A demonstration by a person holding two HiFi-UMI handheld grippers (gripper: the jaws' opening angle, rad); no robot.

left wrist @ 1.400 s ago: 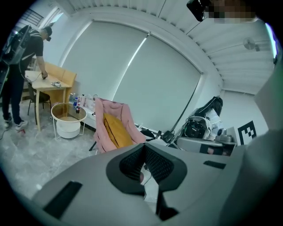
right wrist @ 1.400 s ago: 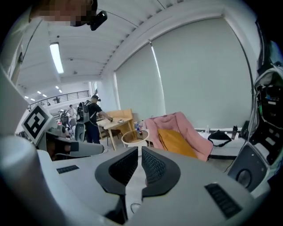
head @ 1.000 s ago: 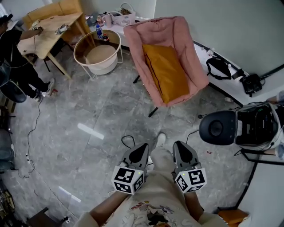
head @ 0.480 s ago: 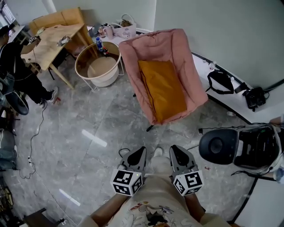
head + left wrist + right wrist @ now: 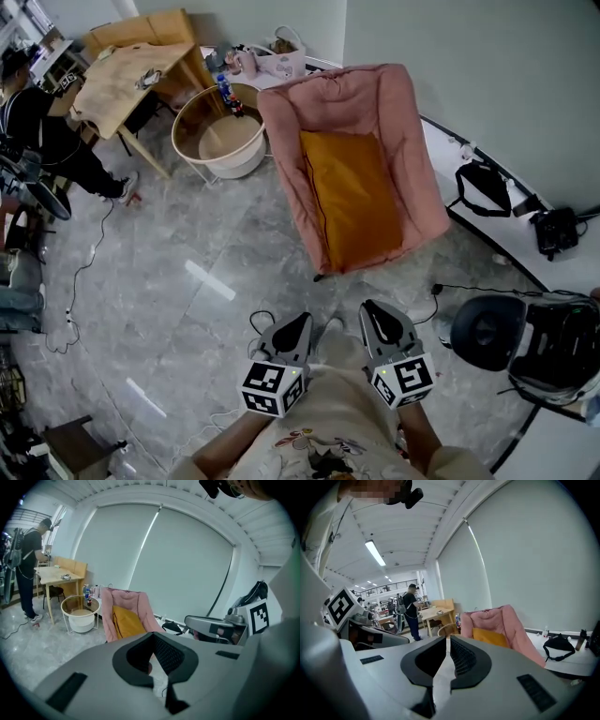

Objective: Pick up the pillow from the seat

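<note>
Head view: approach step, my left gripper point(image 5: 297, 326) and right gripper point(image 5: 379, 317) both clenched empty, orange pillow point(image 5: 356, 192) lying far ahead on pink seat point(image 5: 419, 178); next, close in and open up.

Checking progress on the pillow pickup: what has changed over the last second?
The person has walked closer to the pink chair, and the black stool has slid toward the head view's lower right. Nothing grasped or released. The left tongs and right tongs stay shut, empty; the orange pillow still lies on the seat.
</note>
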